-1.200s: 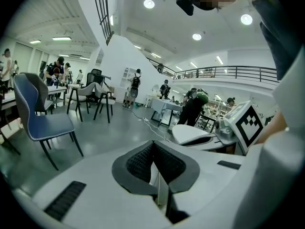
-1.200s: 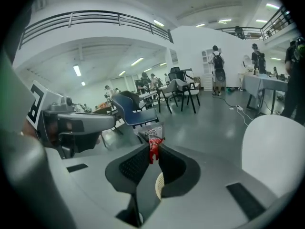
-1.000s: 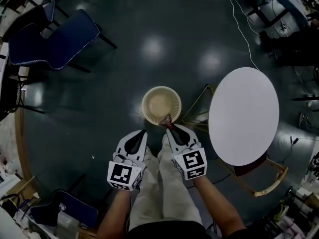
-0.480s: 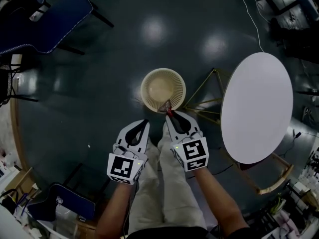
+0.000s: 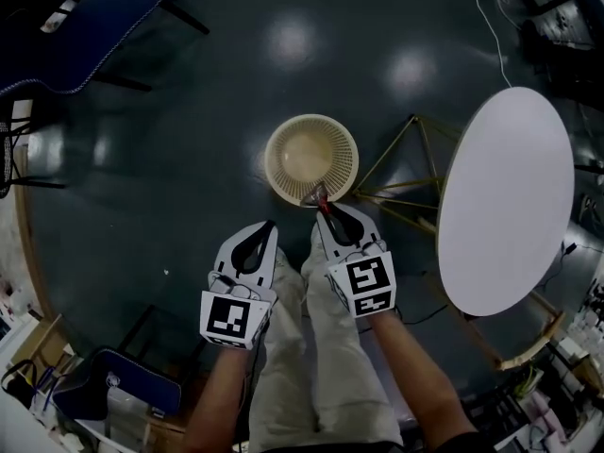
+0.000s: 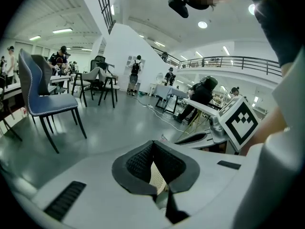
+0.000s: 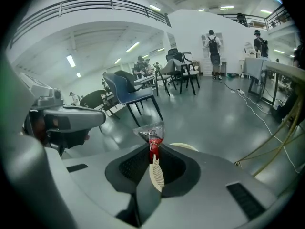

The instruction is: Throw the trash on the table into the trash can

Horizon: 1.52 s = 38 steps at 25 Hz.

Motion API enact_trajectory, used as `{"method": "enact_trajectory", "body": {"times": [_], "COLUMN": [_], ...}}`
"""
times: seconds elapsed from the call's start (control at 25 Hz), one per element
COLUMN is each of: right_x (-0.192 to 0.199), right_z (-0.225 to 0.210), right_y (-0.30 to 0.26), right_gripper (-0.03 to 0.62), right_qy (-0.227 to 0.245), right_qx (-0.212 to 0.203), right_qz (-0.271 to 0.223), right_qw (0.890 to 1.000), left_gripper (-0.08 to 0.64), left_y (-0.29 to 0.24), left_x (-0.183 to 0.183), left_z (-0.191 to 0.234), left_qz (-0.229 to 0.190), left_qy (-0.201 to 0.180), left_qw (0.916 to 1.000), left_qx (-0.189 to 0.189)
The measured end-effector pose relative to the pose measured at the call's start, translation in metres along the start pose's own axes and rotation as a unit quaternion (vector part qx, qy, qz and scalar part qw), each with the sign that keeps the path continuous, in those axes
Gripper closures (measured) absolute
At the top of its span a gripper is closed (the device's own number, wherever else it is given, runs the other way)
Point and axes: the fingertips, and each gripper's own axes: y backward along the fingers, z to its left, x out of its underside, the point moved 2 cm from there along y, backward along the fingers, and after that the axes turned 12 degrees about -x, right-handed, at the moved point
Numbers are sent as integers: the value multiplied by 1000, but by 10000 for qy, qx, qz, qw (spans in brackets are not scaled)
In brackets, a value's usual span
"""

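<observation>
Down on the dark floor (image 5: 189, 159), the white round table (image 5: 505, 196) stands to your right, with the cream mesh trash can (image 5: 269, 159) near its left edge — straight ahead of your knees. Your left gripper (image 5: 270, 226) has its jaws closed, tips together. Your right gripper (image 5: 322, 208) pinches a small red-and-clear wrapper (image 5: 318, 196) at its tips — in the head view it overlaps the can's near rim.
</observation>
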Motion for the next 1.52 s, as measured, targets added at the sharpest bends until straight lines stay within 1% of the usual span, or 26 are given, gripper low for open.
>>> {"method": "enact_trajectory", "body": {"times": [0.12,0.32,0.6,0.76,0.92,1.08,1.2,1.32,1.4,1.44,1.52], "right_x": [12,28,43,50,64,81,90,94,94,94,92], "right_z": [-8,-17,-46,-64,-74,-82,-88,-94,-92,-90,-87], "right_y": [-7,-26,-64,-83,-101,-112,-117,-118,-120,-121,-121], "right_gripper": [525,525,525,525,525,523,522,516,500,487,437], "right_qy": [-48,-74,363,615,856,896,820,685,722,744,716], "right_qx": [39,62,159,238,305,258,324,490,510,493,449], "right_qz": [71,205,740,1109,1517,1870,2052,2073,1999,1956,1870], "right_qw": [10000,9997,9965,9916,9842,9779,9747,9747,9758,9766,9787], "left_gripper": [545,545,545,545,545,545,545,545,545,545,545], "left_y": [-5,-12,-17,-17,-16,-13,-11,-9,-7,-5,-3], "left_x": [8,16,16,22,24,25,29,30,34,36,39], "left_z": [0,6,13,17,21,26,33,36,37,36,35], "left_qz": [9,72,27,116,88,133,255,266,264,269,291], "left_qy": [-35,-55,-8,-25,-27,-3,63,121,132,133,142], "left_qw": [10000,10000,10000,9999,10000,9999,9996,9995,9995,9995,9994], "left_qx": [43,5,-16,-45,-11,-29,-86,-107,-103,-96,-81]}}
